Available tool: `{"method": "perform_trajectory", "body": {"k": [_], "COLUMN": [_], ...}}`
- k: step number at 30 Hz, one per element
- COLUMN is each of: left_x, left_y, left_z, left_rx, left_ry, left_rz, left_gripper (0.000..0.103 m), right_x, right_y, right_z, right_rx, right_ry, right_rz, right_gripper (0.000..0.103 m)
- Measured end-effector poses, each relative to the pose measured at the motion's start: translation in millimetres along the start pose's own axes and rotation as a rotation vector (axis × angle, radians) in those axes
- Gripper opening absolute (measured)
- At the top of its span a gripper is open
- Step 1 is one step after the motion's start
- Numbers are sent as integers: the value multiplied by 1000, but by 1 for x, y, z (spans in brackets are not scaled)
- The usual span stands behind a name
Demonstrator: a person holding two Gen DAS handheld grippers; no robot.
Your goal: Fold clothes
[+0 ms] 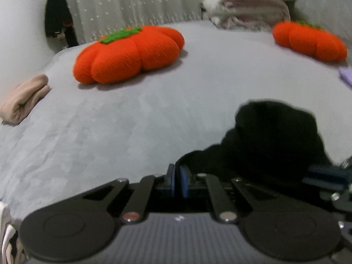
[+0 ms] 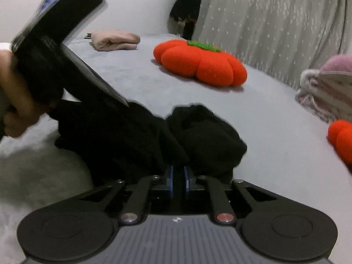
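As seen from the left wrist, nearest: left gripper (image 1: 178, 169), blue pads drawn almost together, closed on a thin edge of the black garment (image 1: 275, 143). Just past the fingertips and off to the right, the bulk of that garment, bunched in a dark heap on the grey bed cover (image 1: 132, 121). At the right edge, against the heap, part of the other tool, blurred.

As seen from the right wrist, nearest: right gripper (image 2: 177, 169), pads likewise nearly together, black cloth draped over the tips and caught between them. Beyond, the same heap in two rumpled lobes. To the left, the left hand (image 2: 15, 92) wrapped round its tool's handle, tool tilted down, nose buried in the near-left part of the heap.

Farther out on the cover, well apart from the heap: a folded beige garment (image 1: 22, 101) at the left, an orange pumpkin cushion (image 1: 129, 55) with a green stalk patch near the middle, a second orange cushion (image 1: 308, 41) at the right, a scrap of lilac cloth (image 1: 346, 77) at the right edge.

Farthest: a pile of pale clothes (image 1: 246, 6) at the back right, a pale dotted curtain (image 1: 132, 4) along the far side, a dark hanging garment (image 1: 58, 22) beside the curtain's left end.
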State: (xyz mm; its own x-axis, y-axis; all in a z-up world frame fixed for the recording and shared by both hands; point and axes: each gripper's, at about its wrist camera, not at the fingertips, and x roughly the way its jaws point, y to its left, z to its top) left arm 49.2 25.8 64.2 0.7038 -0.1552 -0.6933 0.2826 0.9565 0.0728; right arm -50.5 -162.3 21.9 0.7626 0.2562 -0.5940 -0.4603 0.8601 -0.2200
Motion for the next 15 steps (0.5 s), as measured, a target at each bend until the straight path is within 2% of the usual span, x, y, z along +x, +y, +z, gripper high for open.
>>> {"method": "perform_trajectory", "body": {"k": [6, 11, 14, 15], "left_x": [-39, -64, -72, -75], "left_y": [47, 72, 64, 60], "left_z": [4, -1, -4, -5], "left_rx": [-182, -272, -256, -244], "left_ry": [-108, -189, -199, -204], "left_rz": [-66, -148, -228, -254], "left_gripper": [6, 6, 6, 6], "right_x": [-22, -51, -57, -56], "right_y": [-33, -74, -93, -95], "right_z": [9, 10, 5, 4], "right_rx": [133, 273, 351, 364], "right_ry": [-62, -118, -116, -111], "right_rz": [-40, -116, -38, 0], "right_gripper": [2, 2, 3, 6]}}
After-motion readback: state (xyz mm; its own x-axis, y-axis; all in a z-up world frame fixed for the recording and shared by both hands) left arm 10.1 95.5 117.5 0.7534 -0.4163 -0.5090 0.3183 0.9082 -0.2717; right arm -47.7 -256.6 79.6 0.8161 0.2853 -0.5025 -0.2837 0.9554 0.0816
